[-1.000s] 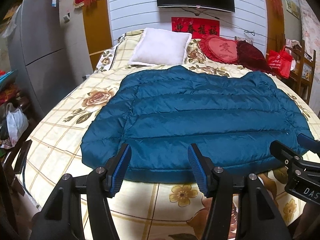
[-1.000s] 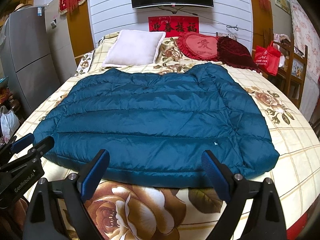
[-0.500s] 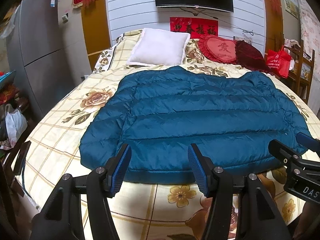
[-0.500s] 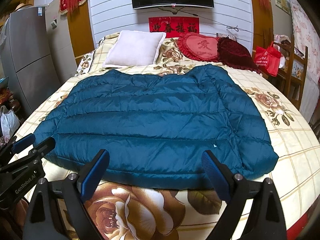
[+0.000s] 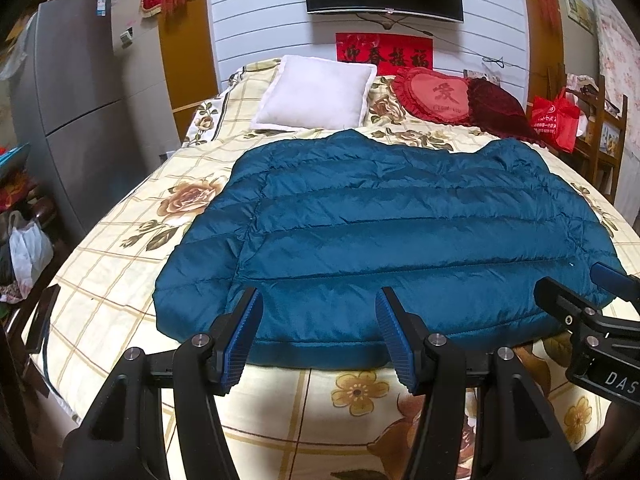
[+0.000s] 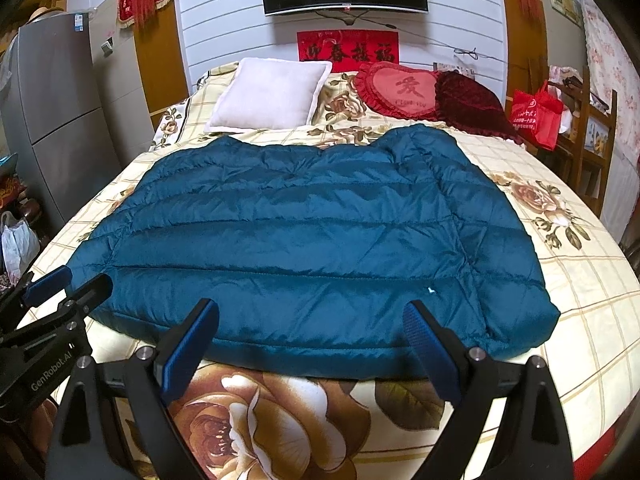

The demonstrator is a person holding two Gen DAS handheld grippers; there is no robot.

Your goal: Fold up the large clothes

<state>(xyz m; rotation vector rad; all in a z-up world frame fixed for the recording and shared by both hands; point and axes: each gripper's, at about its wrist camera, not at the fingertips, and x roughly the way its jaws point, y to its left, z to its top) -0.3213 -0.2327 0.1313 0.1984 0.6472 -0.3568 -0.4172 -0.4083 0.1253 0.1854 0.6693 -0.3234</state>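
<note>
The bed (image 5: 120, 308) fills both views, its flowered cover giving one broad, flat surface, which is likely why the folding happens here rather than on any smaller top. Cushions sit at the far end: a white pillow (image 5: 316, 96), a red heart cushion (image 5: 432, 96) and a dark red one beside it, all well clear of the work.

The jacket (image 5: 400, 232), a teal quilted puffer, lies spread flat across the middle of the bed with its hem toward the cameras and its collar end toward the pillows. Both sleeves lie alongside the body, one on each side, so it looks laid out and smoothed but not yet folded; no part is doubled over. Laid this way, the hem is the nearest edge for both tools, and the sleeves are ready to be brought inward.

The left gripper (image 5: 318, 332) hovers just over the near hem, toward the jacket's left side, its blue pads wide apart and holding nothing. The right gripper (image 6: 310, 350) hangs over the hem further right, its fingers spread wider still, also empty. Each shows at the edge of the other's view, so they sit side by side, spaced along the hem. That spacing suits a two-handed pinch of the hem or sleeves, which I judge to be the coming step.
</note>
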